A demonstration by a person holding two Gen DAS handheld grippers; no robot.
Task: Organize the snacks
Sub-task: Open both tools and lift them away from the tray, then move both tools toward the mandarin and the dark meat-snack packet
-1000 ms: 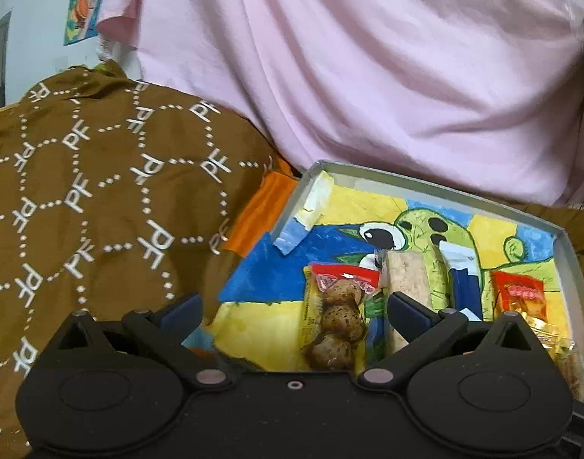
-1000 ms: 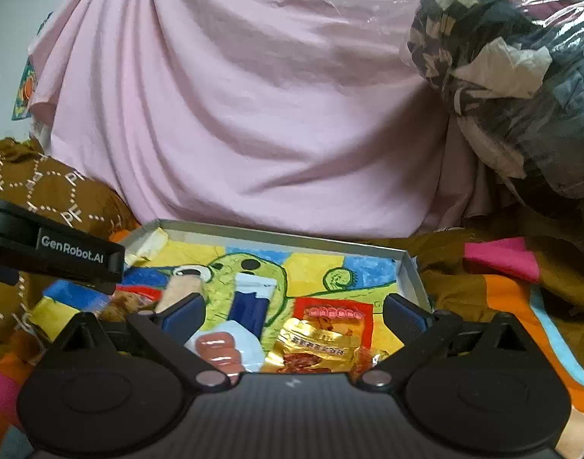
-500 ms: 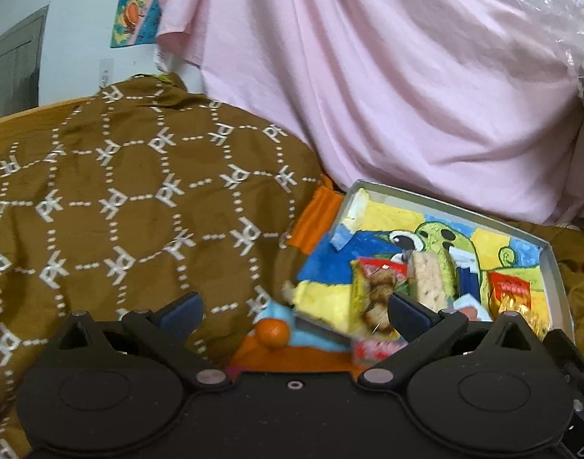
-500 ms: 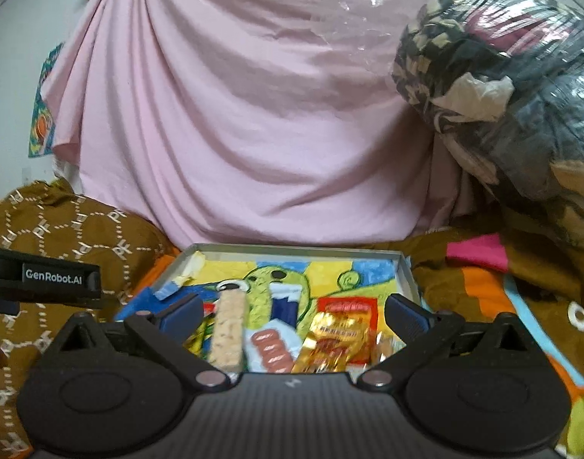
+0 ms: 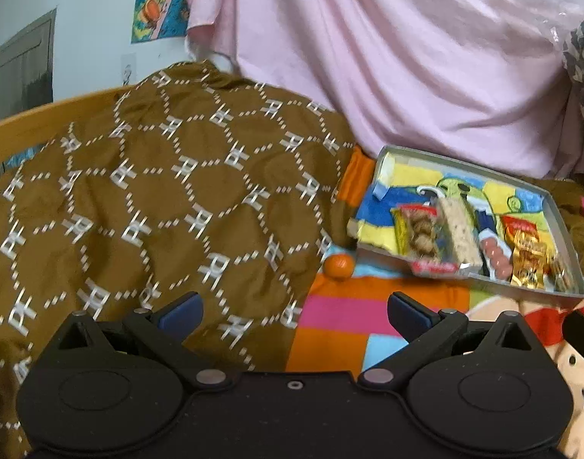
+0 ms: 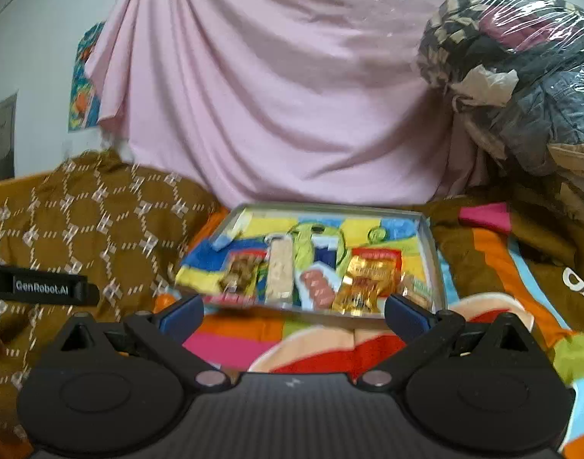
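The left gripper (image 5: 294,311) is spread wide with nothing between its blue-tipped fingers (image 5: 179,311), hanging over a brown patterned blanket (image 5: 158,206). At its 2 o'clock sits the grey tray (image 5: 559,225), well apart. The right gripper (image 6: 294,311) is equally wide and empty, the tray (image 6: 431,260) near at 12 o'clock on a striped cloth (image 6: 234,338). Along the tray's near edge, from 9 to 3 o'clock in the right wrist view: a meatball packet (image 6: 240,273), a pale cereal bar (image 6: 279,271), a sausage pack (image 6: 317,290), a gold snack bag (image 6: 362,283). A small orange ball (image 5: 339,266) lies just beside the tray's near-left corner.
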